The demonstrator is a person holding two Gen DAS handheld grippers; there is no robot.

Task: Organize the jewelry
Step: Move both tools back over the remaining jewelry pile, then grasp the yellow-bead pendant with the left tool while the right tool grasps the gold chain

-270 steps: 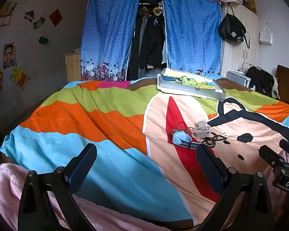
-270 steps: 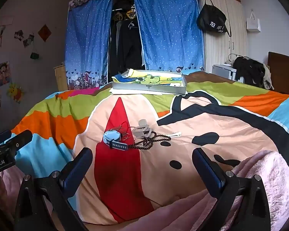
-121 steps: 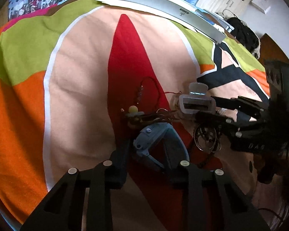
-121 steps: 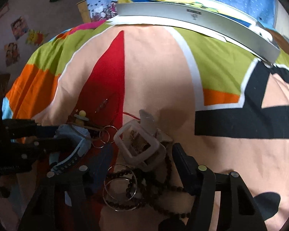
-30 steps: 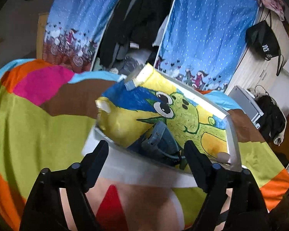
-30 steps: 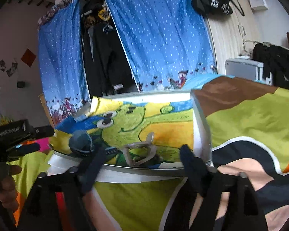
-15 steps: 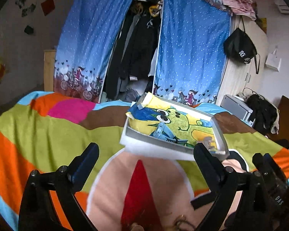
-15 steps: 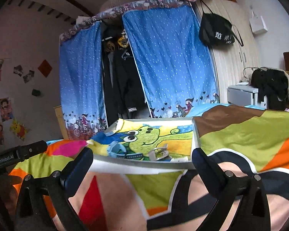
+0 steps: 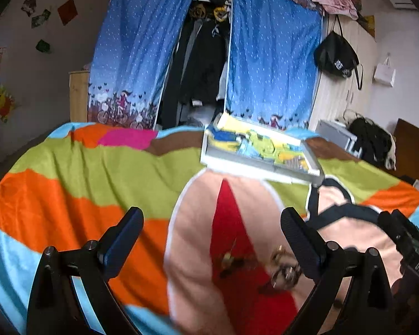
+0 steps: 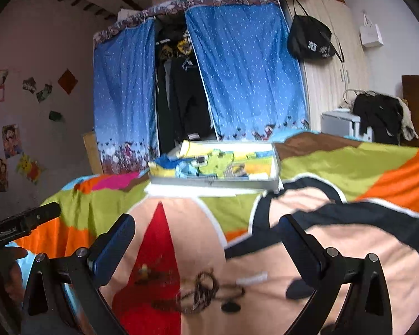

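Black, your two grippers, left and right, both spread empty above the near tangled dark bead jewelry, shallow grey tray far.

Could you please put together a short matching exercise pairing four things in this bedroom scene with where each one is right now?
Things:
1. tray
2. bead jewelry
3. black bag
4. left gripper

Places or states:
A. hanging on the wardrobe door
B. open and holding nothing
C. at the far end of the bed, in front of the blue curtains
D. loose on the bedspread, near the grippers

Pairs: 1-C, 2-D, 3-A, 4-B
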